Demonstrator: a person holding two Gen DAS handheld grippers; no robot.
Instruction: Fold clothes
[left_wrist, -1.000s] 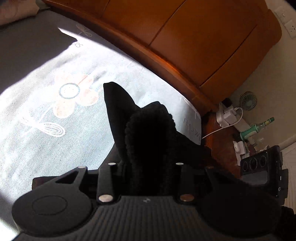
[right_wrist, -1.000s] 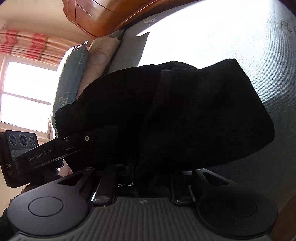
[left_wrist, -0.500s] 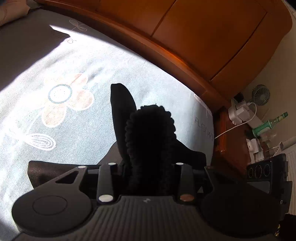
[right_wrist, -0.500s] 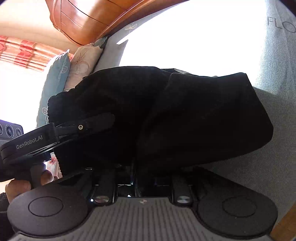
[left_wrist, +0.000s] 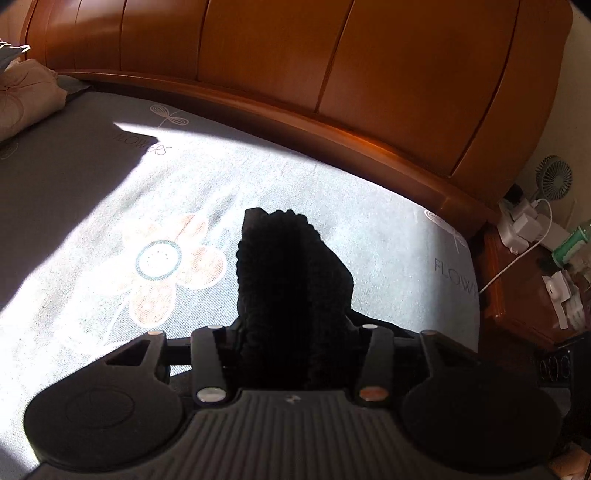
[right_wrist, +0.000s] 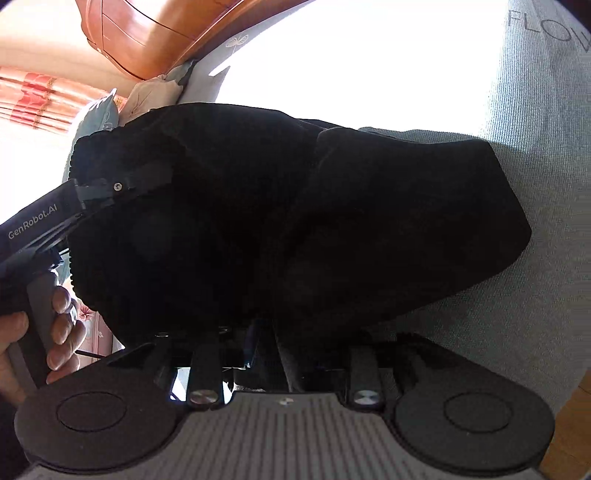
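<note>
A black knitted garment (right_wrist: 295, 221) hangs over the grey flowered bedsheet (right_wrist: 517, 332), held up between both grippers. In the left wrist view its ribbed edge (left_wrist: 288, 280) bunches upright between my left gripper's (left_wrist: 291, 325) fingers, which are shut on it and mostly hidden by cloth. The right gripper (right_wrist: 275, 332) is shut on another edge of the same garment, and the cloth covers its fingertips. In the right wrist view the left gripper (right_wrist: 122, 188) reaches in from the left, gripping the far edge, with a hand (right_wrist: 55, 332) on its handle.
A wooden headboard (left_wrist: 332, 74) runs along the far side of the bed. Pillows (left_wrist: 26, 96) lie at the far left. A bedside table (left_wrist: 535, 280) at the right carries a small fan (left_wrist: 554, 177), chargers with a white cable, and bottles.
The left gripper has tilted up and swung toward the headboard, carrying the ribbed edge. In the right wrist view the garment has risen and spread wider, with the left gripper now higher.
</note>
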